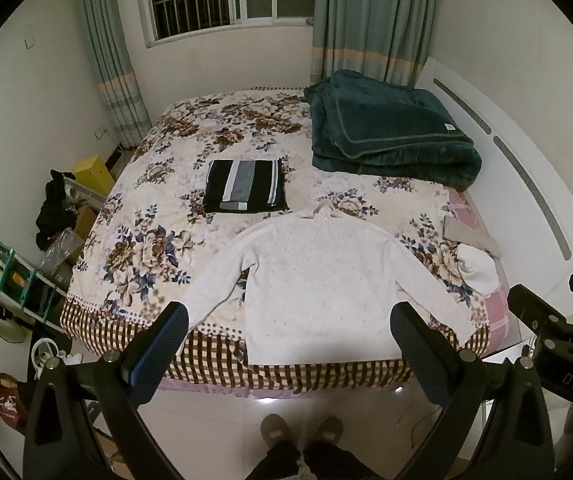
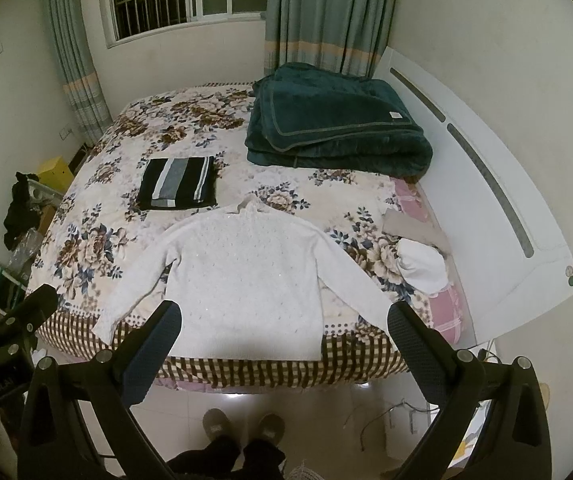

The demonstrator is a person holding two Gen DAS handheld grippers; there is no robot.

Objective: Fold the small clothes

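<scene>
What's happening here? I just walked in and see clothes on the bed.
A person standing at the foot of the bed holds a gripper in each hand; the left gripper and right gripper are both open and touch nothing. A white sweater lies spread flat near the edge, sleeves out, not yet folded. Behind it sits a folded striped garment, and a folded green blanket lies near the headboard.
</scene>
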